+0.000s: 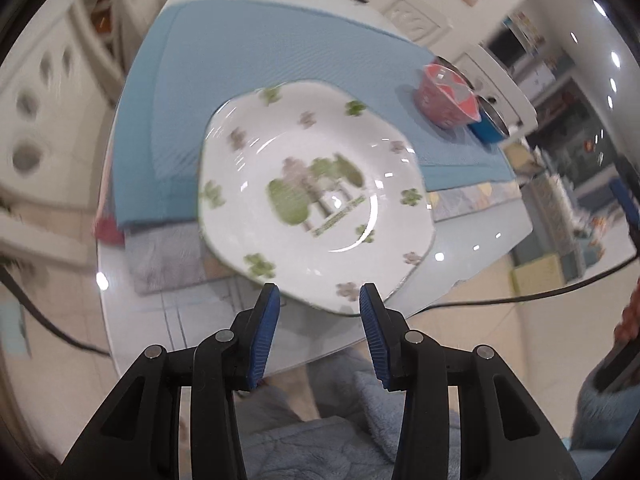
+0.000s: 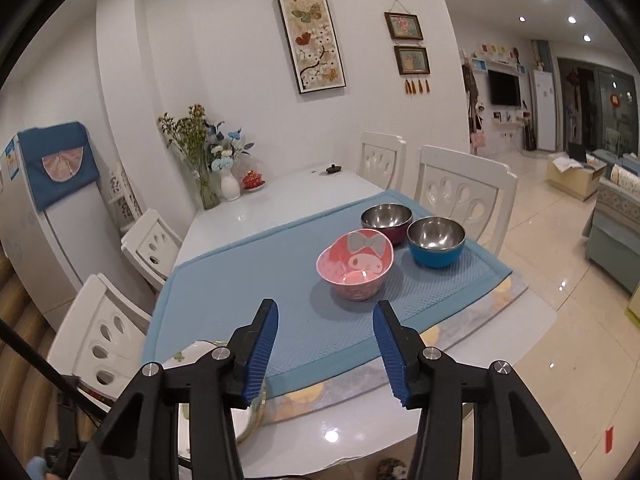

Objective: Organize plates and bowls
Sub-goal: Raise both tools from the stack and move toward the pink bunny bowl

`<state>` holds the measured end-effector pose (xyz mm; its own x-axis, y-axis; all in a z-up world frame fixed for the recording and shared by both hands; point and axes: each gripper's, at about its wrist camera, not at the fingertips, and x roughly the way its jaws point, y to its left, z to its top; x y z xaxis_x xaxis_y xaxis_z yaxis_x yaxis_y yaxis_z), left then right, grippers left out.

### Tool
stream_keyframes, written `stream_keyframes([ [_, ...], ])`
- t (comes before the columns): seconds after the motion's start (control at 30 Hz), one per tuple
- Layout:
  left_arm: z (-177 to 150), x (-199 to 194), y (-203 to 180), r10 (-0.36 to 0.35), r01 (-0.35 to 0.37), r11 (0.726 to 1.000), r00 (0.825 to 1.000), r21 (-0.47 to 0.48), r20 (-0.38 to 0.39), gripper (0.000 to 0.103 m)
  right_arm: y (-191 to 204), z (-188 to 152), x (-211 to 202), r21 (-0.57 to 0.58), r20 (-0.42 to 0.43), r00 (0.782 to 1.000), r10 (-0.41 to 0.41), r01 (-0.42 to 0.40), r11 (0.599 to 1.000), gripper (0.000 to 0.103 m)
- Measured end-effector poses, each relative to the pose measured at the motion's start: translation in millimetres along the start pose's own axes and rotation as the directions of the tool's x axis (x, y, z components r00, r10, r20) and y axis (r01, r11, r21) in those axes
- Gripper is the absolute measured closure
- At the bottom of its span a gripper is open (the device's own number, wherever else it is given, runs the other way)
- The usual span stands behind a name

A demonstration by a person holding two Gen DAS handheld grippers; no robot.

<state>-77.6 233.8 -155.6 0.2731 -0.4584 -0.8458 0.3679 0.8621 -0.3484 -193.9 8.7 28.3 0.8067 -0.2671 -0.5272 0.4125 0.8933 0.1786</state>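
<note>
Both our tongs spread, nothing pinched.
Left tongs (image 1: 319, 298) hover over the clover plate (image 1: 316, 200) at the surface's near edge — right tongs (image 2: 326, 314) face the pink bowl (image 2: 355, 264) on the blue mat (image 2: 256, 280).

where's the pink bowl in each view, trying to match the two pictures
Left wrist view: the pink bowl sits upper right on the blue mat, beyond the white clover plate.
Right wrist view: the pink bowl is just right of centre on the blue mat, in front of two steel-lined bowls.
Shared landmark: the blue mat; the clover plate also shows at the lower left of the right wrist view.
</note>
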Motion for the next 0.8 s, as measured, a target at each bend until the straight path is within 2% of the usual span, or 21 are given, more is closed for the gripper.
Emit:
stream_keyframes([
  [0.1,6.2,-2.2,-17.0,0.055,-0.057,0.996,0.998,0.071,0.030,0.064,-4.2,-1.8,7.4,-0.030,-0.033,0.999,-0.003,0.002,1.000,0.054],
  [0.2,15.4,1.3,-31.5,0.078,-0.082,0.990,0.996,0.111,0.041,0.064,-9.6,-6.4,13.1,-0.021,-0.060,0.998,0.003,-0.005,1.000,0.050],
  [0.27,21.7,5.1,-40.1,0.077,-0.081,0.989,0.996,0.121,0.036,0.064,-13.1,-9.4,16.6,-0.021,-0.076,0.997,0.013,-0.014,1.000,0.043],
  [0.33,28.1,9.8,-49.1,0.073,-0.075,0.989,0.997,0.125,0.024,0.063,-15.9,-11.1,18.6,-0.027,-0.077,0.997,0.019,-0.021,0.999,0.025],
  [0.5,51.9,24.7,-72.3,0.054,-0.054,0.991,0.999,0.119,-0.004,0.063,-30.1,-1.4,16.6,-0.058,-0.053,0.997,0.052,-0.055,0.997,0.024],
  [0.53,58.1,28.2,-77.8,0.052,-0.051,0.992,0.999,0.118,-0.003,0.063,-34.5,2.4,16.7,-0.072,-0.047,0.998,0.044,-0.047,0.996,0.021],
  [0.63,79.7,39.7,-96.4,0.031,-0.032,0.993,0.999,0.115,0.010,0.058,-49.6,13.8,20.1,-0.099,-0.031,0.999,0.024,-0.027,0.995,0.010],
  [0.73,105.1,47.6,-115.0,0.002,-0.010,0.992,0.998,0.128,0.068,0.046,-68.0,28.3,32.0,-0.102,-0.030,0.999,0.028,-0.031,0.994,0.002],
  [0.8,121.6,51.7,-124.6,-0.004,-0.008,0.992,0.996,0.129,0.092,0.043,-79.2,37.3,45.6,-0.089,-0.053,0.998,0.033,-0.038,0.995,0.001],
])
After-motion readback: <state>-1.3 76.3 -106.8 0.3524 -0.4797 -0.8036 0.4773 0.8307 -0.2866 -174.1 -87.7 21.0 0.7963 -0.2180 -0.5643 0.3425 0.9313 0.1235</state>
